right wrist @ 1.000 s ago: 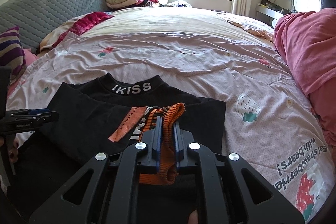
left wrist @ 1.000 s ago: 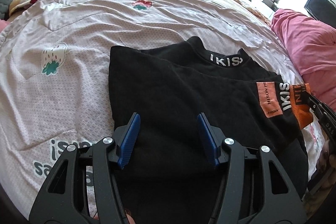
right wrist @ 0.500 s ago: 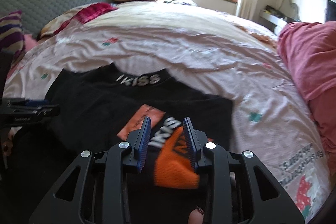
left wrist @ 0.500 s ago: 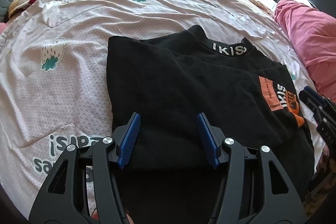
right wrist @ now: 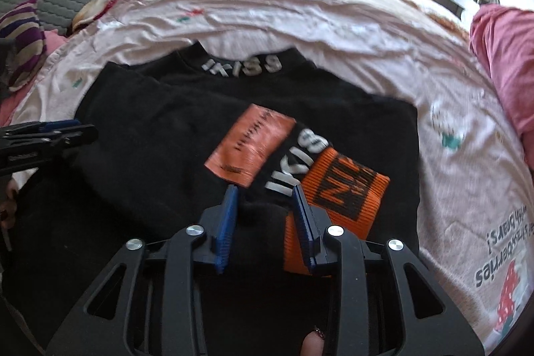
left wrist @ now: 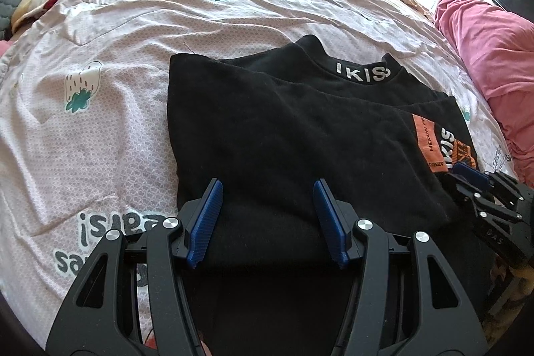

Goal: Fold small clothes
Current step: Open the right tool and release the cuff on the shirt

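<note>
"IKISS" on the black top's collar and sleeve (orange patch: "HERON")

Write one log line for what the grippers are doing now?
left gripper: open over black top | right gripper: jaws just opening, orange cuff released

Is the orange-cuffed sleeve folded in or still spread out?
Folded in: the sleeve lies across the black top, its cuff inside the body's edge.
</note>
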`<action>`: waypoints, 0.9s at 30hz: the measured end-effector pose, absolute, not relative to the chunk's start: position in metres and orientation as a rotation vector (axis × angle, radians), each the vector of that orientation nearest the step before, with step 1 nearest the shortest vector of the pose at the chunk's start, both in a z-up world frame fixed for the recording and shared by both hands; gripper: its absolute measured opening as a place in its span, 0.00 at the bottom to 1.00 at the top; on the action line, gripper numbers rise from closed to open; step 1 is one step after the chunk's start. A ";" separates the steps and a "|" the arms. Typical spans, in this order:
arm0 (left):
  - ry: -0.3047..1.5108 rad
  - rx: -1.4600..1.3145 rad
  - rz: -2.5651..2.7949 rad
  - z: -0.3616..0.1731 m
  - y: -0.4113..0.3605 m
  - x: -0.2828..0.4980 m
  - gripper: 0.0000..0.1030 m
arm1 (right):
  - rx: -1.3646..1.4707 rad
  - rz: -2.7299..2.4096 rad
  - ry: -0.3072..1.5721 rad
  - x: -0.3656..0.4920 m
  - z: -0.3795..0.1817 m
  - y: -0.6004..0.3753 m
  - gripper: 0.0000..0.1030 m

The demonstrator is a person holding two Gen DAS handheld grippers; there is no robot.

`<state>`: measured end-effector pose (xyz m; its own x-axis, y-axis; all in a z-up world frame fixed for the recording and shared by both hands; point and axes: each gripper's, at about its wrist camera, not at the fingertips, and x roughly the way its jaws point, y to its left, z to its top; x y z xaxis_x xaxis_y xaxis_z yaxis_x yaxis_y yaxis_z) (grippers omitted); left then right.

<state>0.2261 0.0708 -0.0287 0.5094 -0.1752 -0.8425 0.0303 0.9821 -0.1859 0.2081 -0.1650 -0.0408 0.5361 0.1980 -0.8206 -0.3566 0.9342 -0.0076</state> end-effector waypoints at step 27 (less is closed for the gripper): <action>1.028 -0.152 -0.132 -0.019 0.067 0.213 0.55 | -0.117 0.346 0.943 0.198 -0.026 -0.173 0.46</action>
<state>0.2130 0.0666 -0.0186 0.5099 -0.1803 -0.8411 0.0373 0.9815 -0.1877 0.1982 -0.1732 -0.0262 0.5374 0.2396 -0.8086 -0.3407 0.9387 0.0517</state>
